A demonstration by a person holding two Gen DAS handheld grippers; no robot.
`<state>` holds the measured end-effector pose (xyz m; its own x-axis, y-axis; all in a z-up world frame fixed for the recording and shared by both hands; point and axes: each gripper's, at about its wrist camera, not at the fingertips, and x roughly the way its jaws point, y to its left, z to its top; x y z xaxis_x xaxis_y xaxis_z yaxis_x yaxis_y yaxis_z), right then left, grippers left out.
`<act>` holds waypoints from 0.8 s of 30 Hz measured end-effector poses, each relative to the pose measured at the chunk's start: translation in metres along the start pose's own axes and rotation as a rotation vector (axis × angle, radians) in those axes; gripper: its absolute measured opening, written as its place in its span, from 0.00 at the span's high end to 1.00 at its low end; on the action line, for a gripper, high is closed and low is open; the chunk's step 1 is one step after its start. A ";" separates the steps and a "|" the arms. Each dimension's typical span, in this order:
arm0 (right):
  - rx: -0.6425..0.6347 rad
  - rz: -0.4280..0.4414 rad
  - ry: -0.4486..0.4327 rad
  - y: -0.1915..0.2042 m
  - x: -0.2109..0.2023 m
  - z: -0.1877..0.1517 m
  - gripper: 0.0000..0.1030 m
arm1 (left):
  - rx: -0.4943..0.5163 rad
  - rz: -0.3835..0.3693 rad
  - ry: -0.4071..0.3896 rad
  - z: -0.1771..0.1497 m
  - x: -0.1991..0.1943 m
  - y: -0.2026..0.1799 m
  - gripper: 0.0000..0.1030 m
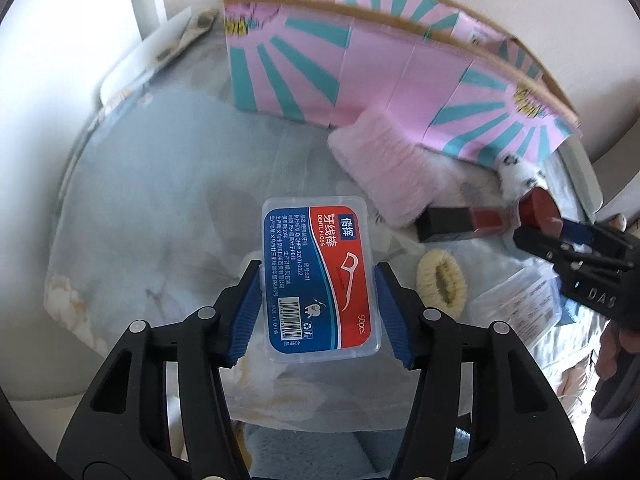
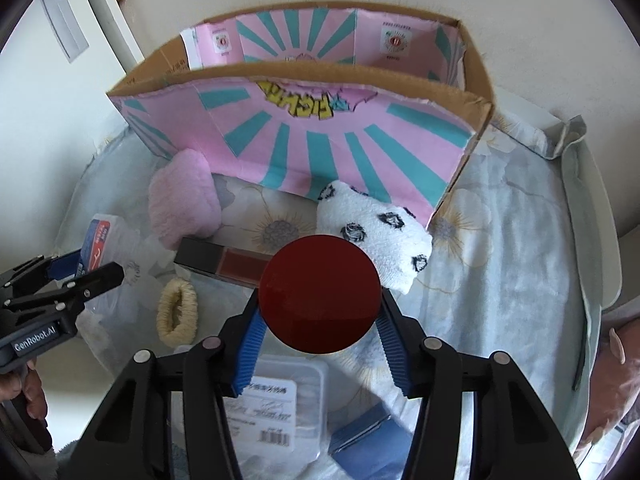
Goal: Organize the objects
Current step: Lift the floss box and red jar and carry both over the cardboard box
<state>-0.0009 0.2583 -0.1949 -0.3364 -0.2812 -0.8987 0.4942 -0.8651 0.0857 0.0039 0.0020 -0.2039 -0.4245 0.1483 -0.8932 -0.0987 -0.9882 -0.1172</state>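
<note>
My left gripper [image 1: 318,270] is shut on a clear dental floss box [image 1: 316,240] with a blue and red label, gripped by its long sides and held just above a pale blue floral sheet [image 1: 160,200]. The right wrist view shows that gripper [image 2: 92,264] and the floss box [image 2: 98,236] at the left edge. My right gripper [image 2: 320,296] is shut on a dark red round case [image 2: 319,272], its blue pads pressing on both sides. In the left wrist view the right gripper [image 1: 560,228] and the red case [image 1: 538,210] are at the right. A pink and teal cardboard box [image 2: 320,148] stands open behind.
On the sheet lie a pink fluffy cloth [image 2: 184,200], a white sock with black spots [image 2: 376,240], a black and red tube [image 2: 224,260], a cream hair tie [image 2: 166,312], a second clear plastic box [image 2: 280,400] and a blue item [image 2: 368,432]. A white wall lies beyond.
</note>
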 end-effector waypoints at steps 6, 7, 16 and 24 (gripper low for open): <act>0.038 -0.013 -0.063 -0.008 -0.044 -0.004 0.52 | 0.038 -0.041 -0.067 0.027 -0.031 -0.002 0.50; 0.047 -0.020 -0.076 -0.004 -0.050 -0.002 0.52 | 0.046 -0.047 -0.078 0.032 -0.037 -0.003 0.50; 0.158 -0.071 -0.218 0.078 -0.089 0.029 0.52 | 0.173 -0.130 -0.221 0.074 -0.130 -0.013 0.50; 0.228 -0.114 -0.300 0.102 -0.130 0.046 0.52 | 0.272 -0.181 -0.279 0.100 -0.167 -0.010 0.50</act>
<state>0.0561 0.1870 -0.0497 -0.6148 -0.2574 -0.7455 0.2610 -0.9584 0.1158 -0.0138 -0.0090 -0.0101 -0.6019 0.3602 -0.7127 -0.4121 -0.9046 -0.1092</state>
